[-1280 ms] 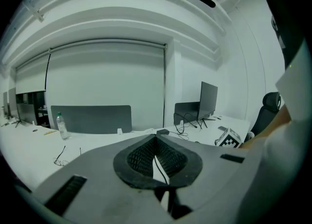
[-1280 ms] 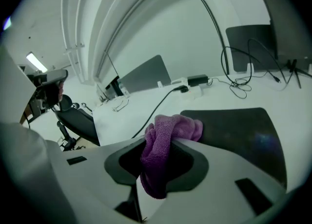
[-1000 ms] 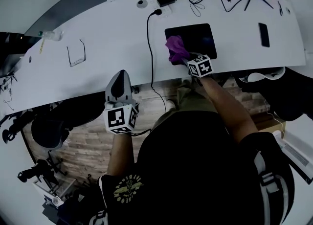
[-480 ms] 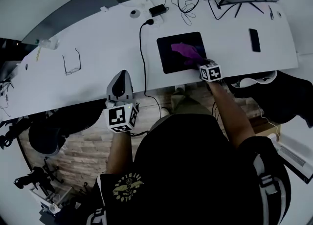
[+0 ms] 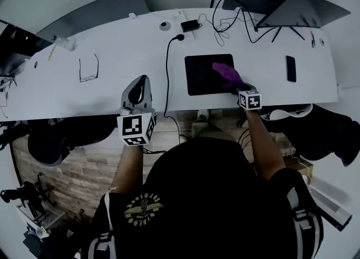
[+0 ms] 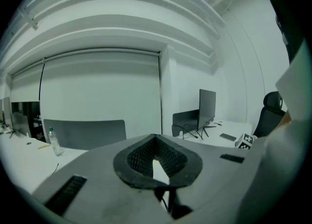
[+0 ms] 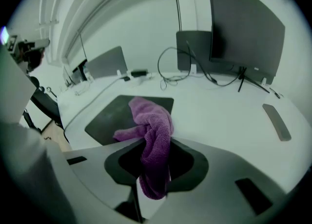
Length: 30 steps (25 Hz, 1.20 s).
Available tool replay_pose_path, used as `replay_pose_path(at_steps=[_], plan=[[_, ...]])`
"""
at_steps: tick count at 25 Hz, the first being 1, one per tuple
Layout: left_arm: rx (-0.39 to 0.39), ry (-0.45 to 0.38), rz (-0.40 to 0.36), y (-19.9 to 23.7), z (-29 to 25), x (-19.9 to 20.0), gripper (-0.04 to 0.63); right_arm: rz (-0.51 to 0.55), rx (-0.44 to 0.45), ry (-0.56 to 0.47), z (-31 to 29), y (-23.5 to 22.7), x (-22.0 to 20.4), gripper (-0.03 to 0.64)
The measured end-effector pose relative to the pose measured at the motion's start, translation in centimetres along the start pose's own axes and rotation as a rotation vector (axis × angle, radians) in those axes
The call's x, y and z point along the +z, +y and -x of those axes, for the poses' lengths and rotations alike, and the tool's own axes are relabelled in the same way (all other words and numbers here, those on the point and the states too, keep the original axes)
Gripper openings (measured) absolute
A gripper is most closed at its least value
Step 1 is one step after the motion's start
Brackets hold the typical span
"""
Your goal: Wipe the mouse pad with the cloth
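Note:
The black mouse pad (image 5: 202, 75) lies on the white desk (image 5: 112, 77) in front of me. A purple cloth (image 5: 226, 74) rests on its right part, and my right gripper (image 5: 241, 88) is shut on it near the pad's right front corner. In the right gripper view the cloth (image 7: 152, 121) hangs bunched between the jaws, with the mouse pad (image 7: 117, 116) ahead and to the left. My left gripper (image 5: 137, 95) hovers over the desk's front edge, away from the pad. Seen from the left gripper view, that gripper (image 6: 158, 165) is shut on nothing and points out into the room.
A black cable (image 5: 168, 72) runs across the desk just left of the pad. Glasses (image 5: 88, 67) lie to the left and a phone (image 5: 291, 68) to the right. A charger (image 5: 190, 25), tangled wires (image 5: 230, 24) and a laptop (image 5: 306, 10) sit at the back.
My right gripper has dragged the cloth rightward across the pad, from its left edge to its right part. The left gripper has stayed where it was.

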<state>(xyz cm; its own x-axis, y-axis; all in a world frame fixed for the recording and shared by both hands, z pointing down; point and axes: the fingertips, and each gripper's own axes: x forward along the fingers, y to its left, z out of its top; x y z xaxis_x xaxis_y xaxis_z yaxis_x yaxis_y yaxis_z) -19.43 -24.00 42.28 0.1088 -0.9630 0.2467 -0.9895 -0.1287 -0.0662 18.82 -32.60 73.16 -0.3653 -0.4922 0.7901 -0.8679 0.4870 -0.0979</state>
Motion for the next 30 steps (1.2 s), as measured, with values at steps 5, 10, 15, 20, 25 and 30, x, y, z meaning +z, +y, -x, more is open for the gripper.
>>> replay_pose_path(at_steps=[5,10,15,20,25,30], plan=[[0.026,-0.076,-0.041,0.8,1.6,4.1,0.003,-0.015,0.105,-0.282,7.1,2.8,6.9,0.098],[0.027,-0.13,-0.066,0.8,3.3,6.7,0.003,-0.016,0.172,-0.505,16.6,5.8,12.6,0.098],[-0.02,-0.169,-0.08,-0.6,5.4,9.5,0.003,0.036,0.161,-0.71,25.9,8.6,17.1,0.097],[-0.077,-0.201,-0.074,-2.3,8.0,11.5,0.003,0.154,0.106,-0.868,34.2,12.1,19.7,0.097],[-0.122,-0.231,-0.065,-3.6,10.5,12.6,0.003,0.255,0.066,-0.904,39.1,15.2,20.6,0.097],[-0.164,-0.226,-0.072,-5.6,12.0,11.5,0.003,0.26,0.058,-0.911,41.1,16.6,19.5,0.095]])
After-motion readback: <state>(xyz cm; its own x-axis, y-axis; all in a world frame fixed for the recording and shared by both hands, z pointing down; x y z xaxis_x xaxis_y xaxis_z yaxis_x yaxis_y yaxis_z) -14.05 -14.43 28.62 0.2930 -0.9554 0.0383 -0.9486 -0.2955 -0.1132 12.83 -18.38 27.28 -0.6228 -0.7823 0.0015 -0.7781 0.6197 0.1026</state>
